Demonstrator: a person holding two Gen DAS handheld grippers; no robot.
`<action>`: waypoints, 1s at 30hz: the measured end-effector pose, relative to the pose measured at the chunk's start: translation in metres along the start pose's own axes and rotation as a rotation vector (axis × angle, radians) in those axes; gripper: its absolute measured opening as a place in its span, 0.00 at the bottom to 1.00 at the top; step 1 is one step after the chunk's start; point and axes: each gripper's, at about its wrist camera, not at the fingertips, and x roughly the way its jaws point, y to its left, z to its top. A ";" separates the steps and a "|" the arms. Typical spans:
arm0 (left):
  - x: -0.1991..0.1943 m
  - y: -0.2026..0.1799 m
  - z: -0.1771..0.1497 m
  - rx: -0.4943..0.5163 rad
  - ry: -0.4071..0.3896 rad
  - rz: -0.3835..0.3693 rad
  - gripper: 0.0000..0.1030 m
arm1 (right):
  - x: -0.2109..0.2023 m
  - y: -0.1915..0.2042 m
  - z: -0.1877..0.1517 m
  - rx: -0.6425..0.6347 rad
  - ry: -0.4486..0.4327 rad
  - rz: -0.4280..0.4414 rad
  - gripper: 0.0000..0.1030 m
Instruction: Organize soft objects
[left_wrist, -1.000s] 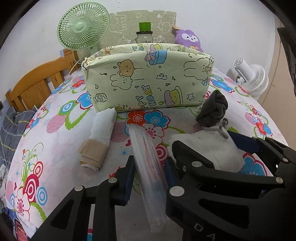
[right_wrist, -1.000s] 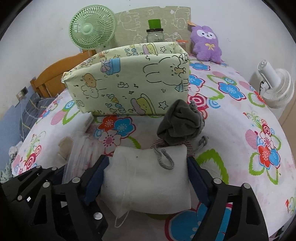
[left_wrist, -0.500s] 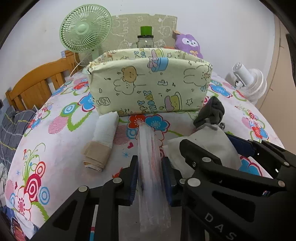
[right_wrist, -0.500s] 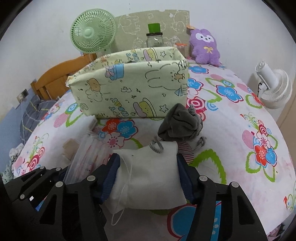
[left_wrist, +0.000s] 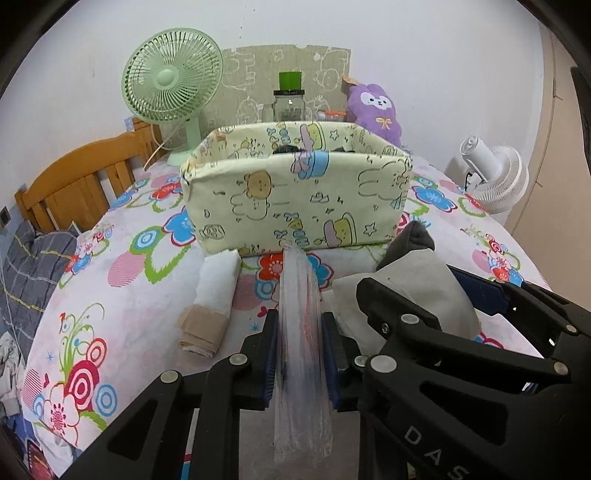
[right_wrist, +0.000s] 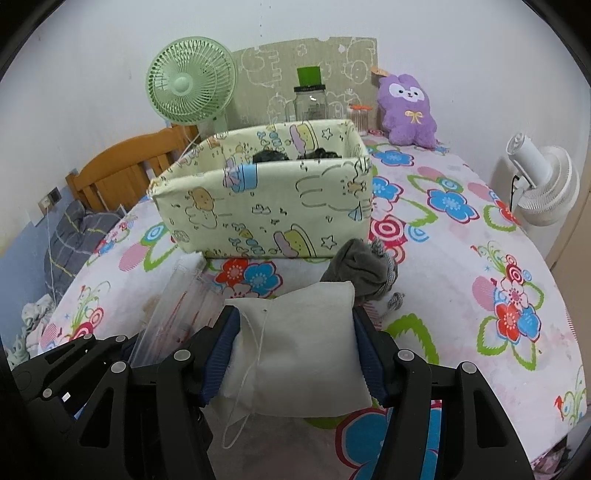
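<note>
My left gripper (left_wrist: 300, 334) is shut on a clear plastic packet (left_wrist: 301, 332) with red inside, held above the bed. My right gripper (right_wrist: 295, 332) is shut on a white folded cloth mask (right_wrist: 303, 350), lifted off the sheet; it also shows in the left wrist view (left_wrist: 417, 291). A pale yellow cartoon-print fabric box (left_wrist: 295, 199) stands ahead, open on top, with dark items inside (right_wrist: 271, 156). A grey sock (right_wrist: 360, 267) lies in front of the box's right corner. A white and beige rolled cloth (left_wrist: 212, 295) lies to the left.
The floral bedsheet (right_wrist: 461, 258) covers the bed. A green fan (left_wrist: 171, 74), a jar with a green lid (left_wrist: 290, 101) and a purple plush (right_wrist: 406, 110) stand behind the box. A white fan (right_wrist: 543, 188) is at right, a wooden headboard (left_wrist: 74, 184) at left.
Both grippers closed on their items and lifted them off the sheet. The view rose, so the inside of the box now shows.
</note>
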 end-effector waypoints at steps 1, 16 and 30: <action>-0.002 -0.001 0.001 0.001 -0.003 0.000 0.20 | -0.001 0.000 0.001 0.000 -0.002 0.000 0.62; -0.026 -0.005 0.023 0.013 -0.062 0.012 0.20 | -0.026 -0.001 0.022 0.005 -0.057 0.000 0.62; -0.050 -0.009 0.046 0.013 -0.125 0.012 0.20 | -0.051 0.000 0.045 0.000 -0.112 -0.010 0.62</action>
